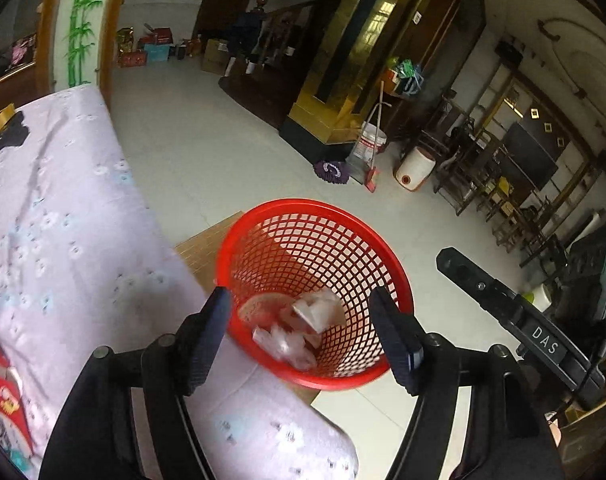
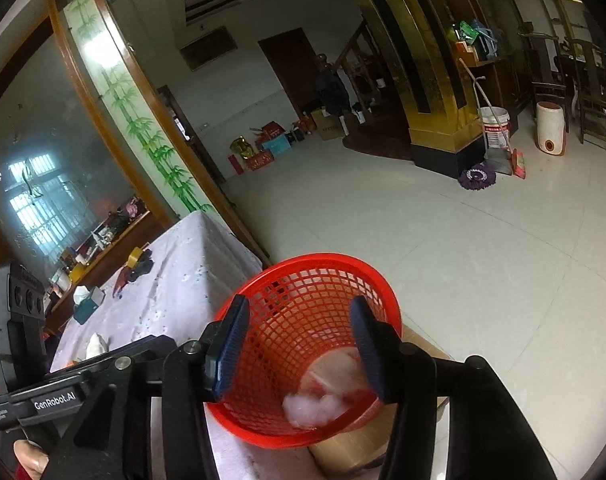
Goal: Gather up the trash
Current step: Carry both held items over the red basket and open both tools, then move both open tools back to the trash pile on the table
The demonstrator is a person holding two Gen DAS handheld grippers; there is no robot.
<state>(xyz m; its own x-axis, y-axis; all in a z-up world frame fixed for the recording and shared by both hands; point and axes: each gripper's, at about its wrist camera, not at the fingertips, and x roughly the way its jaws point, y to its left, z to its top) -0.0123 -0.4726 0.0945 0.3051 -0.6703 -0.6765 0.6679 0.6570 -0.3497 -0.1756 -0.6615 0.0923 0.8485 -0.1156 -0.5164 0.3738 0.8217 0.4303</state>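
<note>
Right over the red mesh basket (image 1: 315, 292), both pairs of tongs hang spread apart with nothing between the pads. The left tongs (image 1: 303, 332) frame the basket's mouth from above, fingers wide, and the right tongs (image 2: 299, 344) do the same from the other side, just as released.

Down in the basket lies the trash: a crumpled white paper wad (image 1: 317, 310) against the far inner wall and a clear crinkled plastic scrap (image 1: 289, 346) nearer the camera; in the right wrist view they blur into one whitish clump (image 2: 319, 406) on the basket floor. The basket stands on a brown cardboard box (image 2: 367, 440) just off the corner of the surface, its rim touching or almost touching the cloth edge, hard to call.

The surface (image 1: 63, 220) wears a pale lilac flowered cloth. At its near edge a red printed packet (image 1: 3, 392) pokes into the left wrist view. Further along sits a small white crumpled thing (image 2: 97, 344), then a teal box (image 2: 87, 308), and toward the far edge a roll of yellow tape (image 2: 137, 257) beside a dark cloth bundle (image 2: 141, 270).

Beyond, the pale tiled floor (image 2: 423, 240) stretches away. By the gold pillar (image 2: 431, 92) there is a purple mop head (image 2: 478, 177), a white bucket (image 2: 497, 128) and a broom (image 2: 517, 162), with a white cylindrical stool (image 2: 551, 128) beside them. Boxes cluster by the far wall (image 2: 263, 152).
</note>
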